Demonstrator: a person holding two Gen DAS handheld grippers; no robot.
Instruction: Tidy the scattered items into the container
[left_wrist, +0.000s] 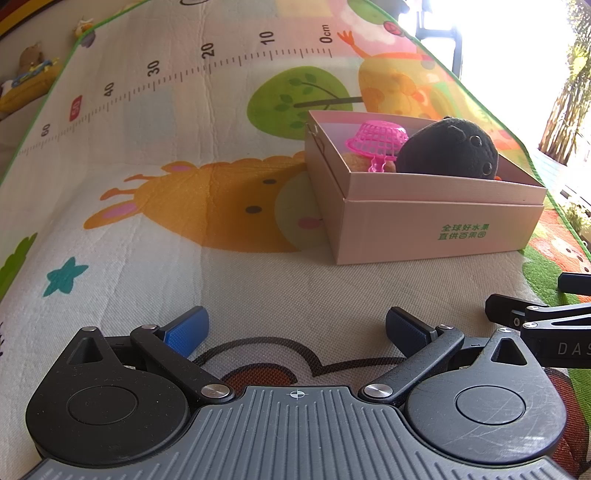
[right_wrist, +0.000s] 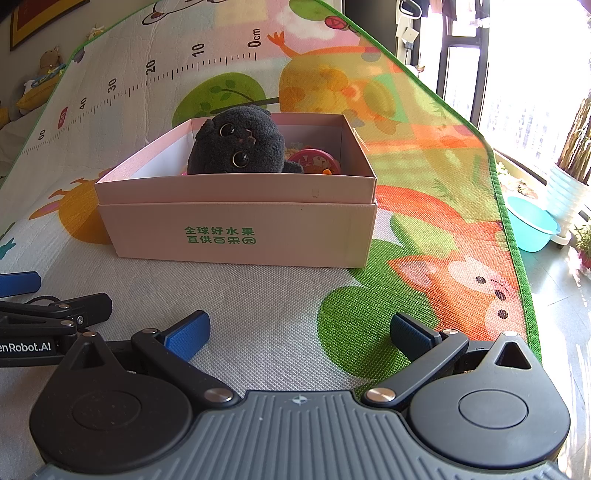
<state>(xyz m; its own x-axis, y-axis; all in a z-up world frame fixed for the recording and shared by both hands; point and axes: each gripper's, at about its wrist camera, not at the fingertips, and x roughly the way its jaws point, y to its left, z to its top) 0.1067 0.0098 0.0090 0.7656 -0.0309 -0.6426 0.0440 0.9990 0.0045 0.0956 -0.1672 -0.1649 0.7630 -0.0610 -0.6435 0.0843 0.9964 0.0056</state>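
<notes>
Both your left gripper (left_wrist: 293, 332) and right gripper (right_wrist: 297, 336) gape wide, empty. The plush (right_wrist: 240, 142) towers above the box (right_wrist: 236, 229) at frame centre; bump it and it could tumble out.

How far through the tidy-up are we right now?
Nearly finished, it seems. The black plush and pink basket sit inside the box. Nothing is in hand: the left tool and right tool are both open and empty. No loose items show on the mat.

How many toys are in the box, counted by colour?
Black: 1, the round black plush toy
Pink: 2, the pink plastic mesh basket and the round pink plastic toy
Tan: 1, a tan lump, mostly hidden
Total: 4 in the pale pink cardboard box
</notes>
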